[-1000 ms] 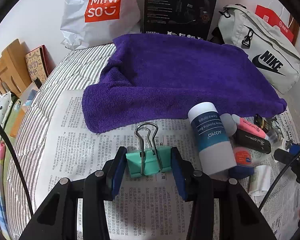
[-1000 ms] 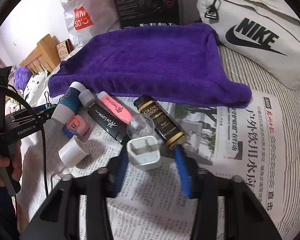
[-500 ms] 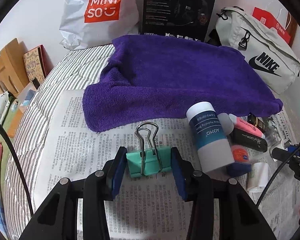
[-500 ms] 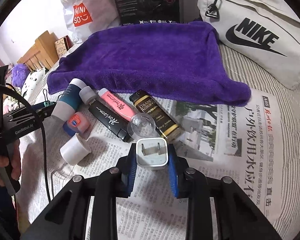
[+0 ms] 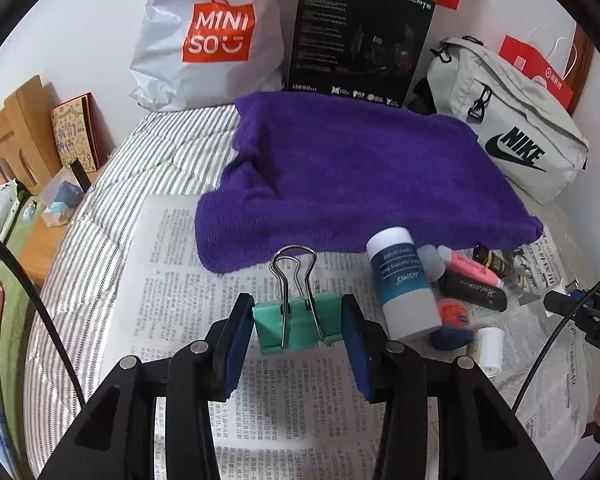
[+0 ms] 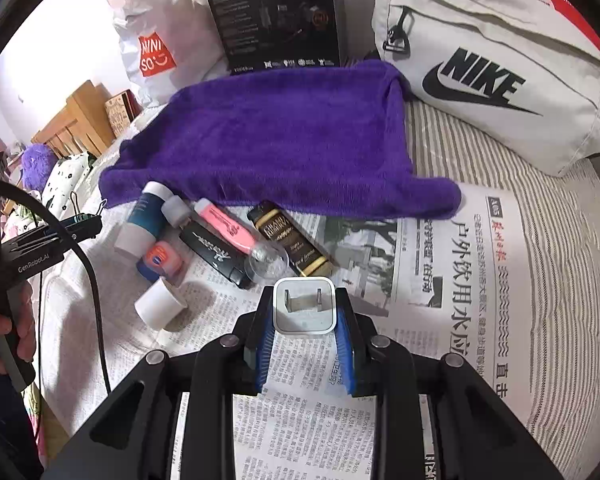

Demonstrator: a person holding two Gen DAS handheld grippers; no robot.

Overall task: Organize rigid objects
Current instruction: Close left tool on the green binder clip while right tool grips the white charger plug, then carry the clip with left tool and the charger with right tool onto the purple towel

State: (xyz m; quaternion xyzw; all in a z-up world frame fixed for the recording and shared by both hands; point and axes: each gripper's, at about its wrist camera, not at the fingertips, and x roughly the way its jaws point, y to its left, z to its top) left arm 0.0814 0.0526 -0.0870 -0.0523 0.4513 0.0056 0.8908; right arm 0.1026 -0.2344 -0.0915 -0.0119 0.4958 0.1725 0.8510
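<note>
The left tool (image 5: 298,330) grips a stiff, light clip (image 5: 296,326) by its body; the right tool (image 6: 304,322) clamps a smooth, hard charger (image 6: 304,310) on its flat sides.

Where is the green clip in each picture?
Left wrist view: the green clip sits low in the middle, pinched in the left gripper.
Right wrist view: far left edge, small, the same clip at that gripper's tip.
Shared landmark: the purple towel behind it in both.
</note>
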